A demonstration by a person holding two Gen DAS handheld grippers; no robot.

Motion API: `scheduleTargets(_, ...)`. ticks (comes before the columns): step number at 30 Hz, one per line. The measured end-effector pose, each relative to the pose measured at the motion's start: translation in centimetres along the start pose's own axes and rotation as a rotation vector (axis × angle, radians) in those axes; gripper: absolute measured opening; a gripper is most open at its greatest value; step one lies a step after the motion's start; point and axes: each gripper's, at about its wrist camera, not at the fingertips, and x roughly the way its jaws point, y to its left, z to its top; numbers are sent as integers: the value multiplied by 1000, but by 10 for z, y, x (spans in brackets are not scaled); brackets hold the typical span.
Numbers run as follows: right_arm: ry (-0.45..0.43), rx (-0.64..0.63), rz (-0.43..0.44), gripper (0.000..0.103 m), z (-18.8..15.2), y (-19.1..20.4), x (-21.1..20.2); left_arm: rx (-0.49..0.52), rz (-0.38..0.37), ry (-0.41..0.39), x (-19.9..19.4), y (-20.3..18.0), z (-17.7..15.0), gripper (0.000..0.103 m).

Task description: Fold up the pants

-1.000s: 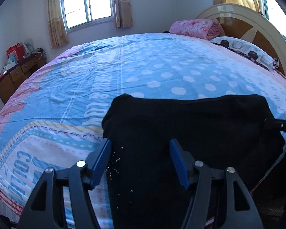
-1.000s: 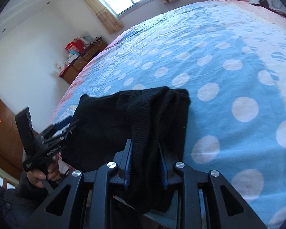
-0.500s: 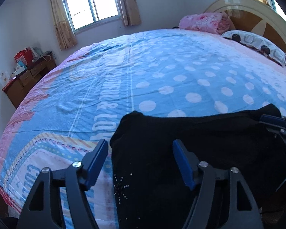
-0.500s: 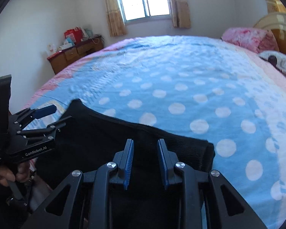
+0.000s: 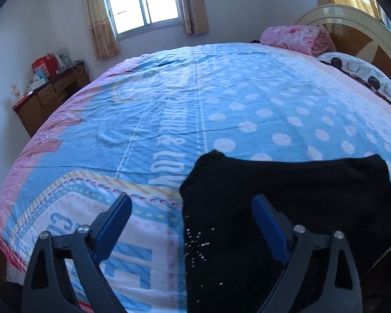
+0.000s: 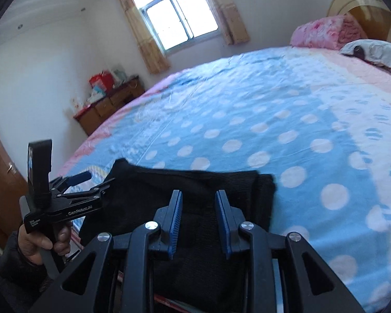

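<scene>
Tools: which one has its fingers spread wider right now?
The left tool: its fingers stand wide apart, one over the bedsheet, one over the black pants. The right tool shows only a narrow gap.

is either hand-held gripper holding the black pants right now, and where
Neither is. The left hand-held gripper is wide open over the left edge of the black pants. The right hand-held gripper has its jaws apart above the folded fabric, with nothing clamped.

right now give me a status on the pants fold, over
Left gripper open, right gripper part open, neither gripping. Pants lie folded on the bed near its edge. Nothing in the way.
</scene>
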Motion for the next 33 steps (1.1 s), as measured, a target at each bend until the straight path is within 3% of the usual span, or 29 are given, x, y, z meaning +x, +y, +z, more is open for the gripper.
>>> scheduleTargets(2,-50,55,-11,68,-2,-14,-14,-54,-8,-7,-4,15,0,101)
scheduleTargets(3,-77,98,-7,69,-3,-24,-19,-67,-6,-5,-4,19,0,101)
scheduleTargets(7,-50,265,14,69,-10,-56,-16,-93,14,6,-3,31,-4,101)
scheduleTargets(10,-38,284,1,69,-11,-61,-12,-112,-25,5,-3,33,-6,101)
scheduleTargets(19,24,224,-52,69,-16,-58,1,-90,-98,102,18,16,-16,101)
scheduleTargets(23,78,162,-109,69,-23,-46,10,-79,-86,133,24,10,-20,102)
scheduleTargets(28,144,116,-123,69,-30,-30,19,-158,-107,189,31,13,-26,103)
scheduleTargets(33,220,106,-29,71,-38,-11,28,-230,-202,251,30,18,-30,102)
